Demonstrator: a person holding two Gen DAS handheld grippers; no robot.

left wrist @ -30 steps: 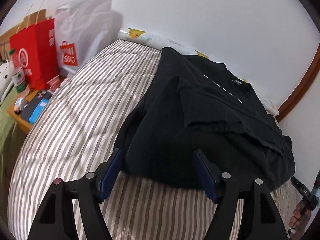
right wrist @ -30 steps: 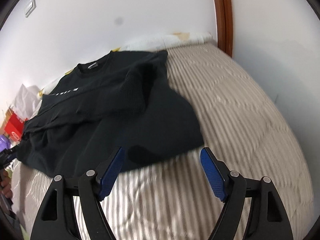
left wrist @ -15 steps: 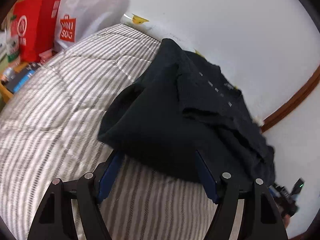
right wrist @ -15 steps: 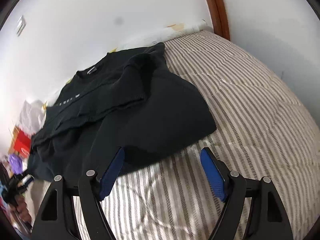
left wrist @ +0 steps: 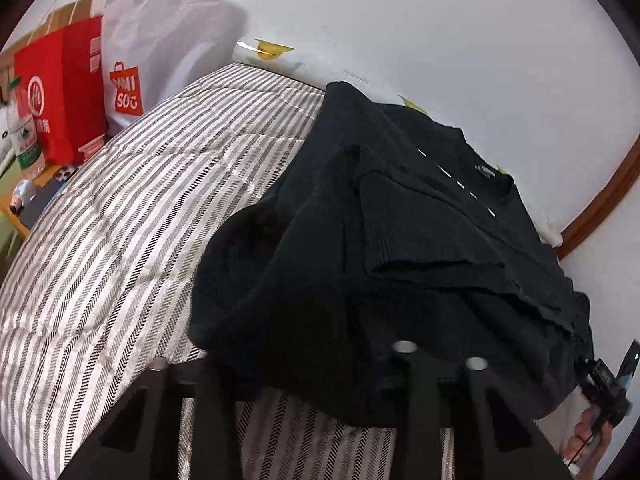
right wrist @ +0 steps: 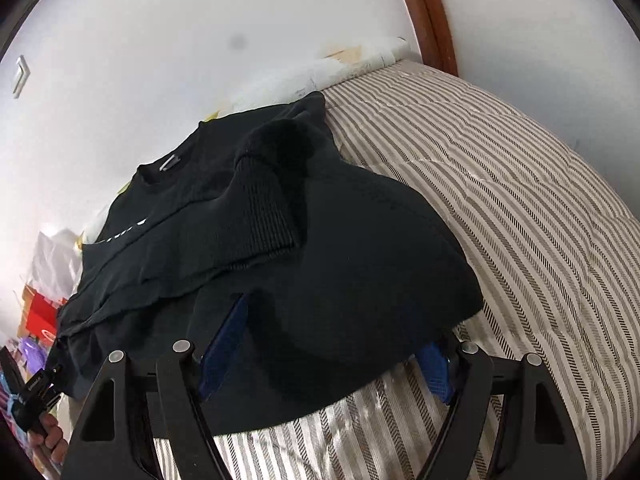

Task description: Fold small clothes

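A black sweater point(left wrist: 360, 260) lies on the striped bed cover point(left wrist: 140, 220), collar toward the wall and one ribbed sleeve point(right wrist: 264, 208) folded across its chest. My left gripper point(left wrist: 304, 364) is at the near hem with its jaws closing. They stand narrow, with bunched cloth between them, and its pads are hidden under the fabric. My right gripper point(right wrist: 332, 328) is at the other end of the same hem point(right wrist: 360, 360), its jaws also closing. Its blue pads point(right wrist: 224, 340) still stand wide apart with the sweater point(right wrist: 340, 240) between them.
A red bag point(left wrist: 60, 88), a white bag point(left wrist: 152, 40) and a bottle point(left wrist: 24, 136) stand left of the bed. A wooden door frame point(right wrist: 428, 20) rises at the far right corner. A pale roll point(right wrist: 360, 60) lies along the wall. Striped cover point(right wrist: 520, 200) extends right of the sweater.
Both grippers have pushed forward onto the sweater's near hem. The left jaws have narrowed sharply and cloth now hides their pads. The right jaws have narrowed a little around the hem.
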